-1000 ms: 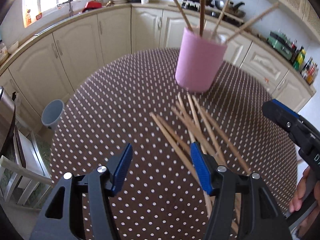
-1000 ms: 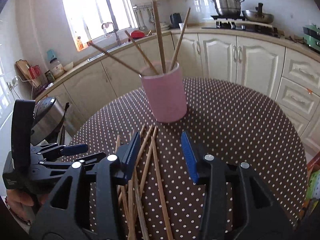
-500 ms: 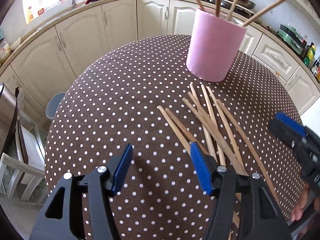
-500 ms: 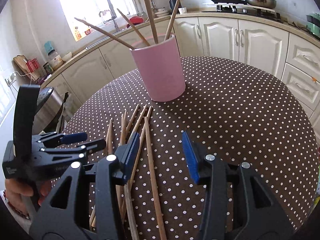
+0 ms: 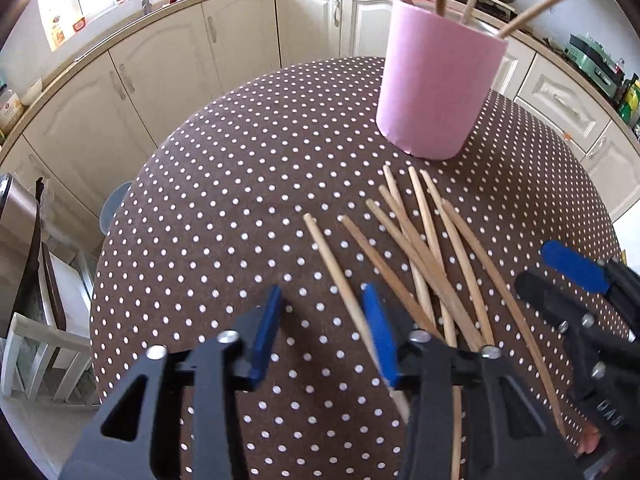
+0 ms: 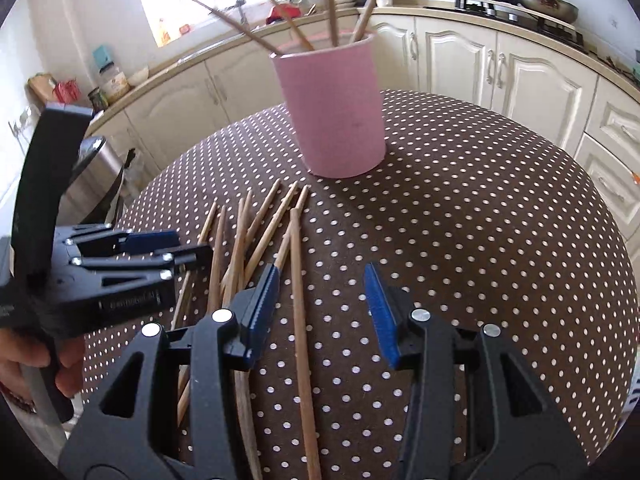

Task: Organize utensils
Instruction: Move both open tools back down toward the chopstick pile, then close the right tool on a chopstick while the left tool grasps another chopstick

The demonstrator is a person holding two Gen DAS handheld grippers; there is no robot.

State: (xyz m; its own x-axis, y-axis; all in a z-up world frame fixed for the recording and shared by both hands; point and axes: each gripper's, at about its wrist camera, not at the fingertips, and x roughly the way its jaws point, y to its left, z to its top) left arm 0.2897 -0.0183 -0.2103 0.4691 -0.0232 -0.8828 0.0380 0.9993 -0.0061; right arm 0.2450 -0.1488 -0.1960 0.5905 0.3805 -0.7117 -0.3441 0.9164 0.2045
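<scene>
Your left gripper (image 5: 324, 332) hovers low over the polka-dot tablecloth (image 5: 224, 216). Its jaws are closing, and one loose chopstick (image 5: 340, 280) runs between the blue pads (image 5: 266, 332), close against the right-hand one; the pads do not yet press on it. Whether that pad already touches the stick cannot be told, as the stick blurs there.

Your right gripper (image 6: 320, 312) stands with its jaws parted, and a single long chopstick (image 6: 298, 300) lies on the cloth between them, nearer the left pad and clear of both. Nothing is gripped by either tool.

The remaining chopsticks (image 5: 432, 248) lie scattered in a loose, crossing fan on the cloth, just in front of the pink holder (image 5: 436, 92) and between the two grippers. The holder stands upright towards the far side of the round table, and four chopsticks (image 6: 332, 4) already lean inside it, splayed outward.

In the right wrist view your left gripper shows at the left edge, with your fingers (image 6: 64, 372) wrapped round its handle.
</scene>
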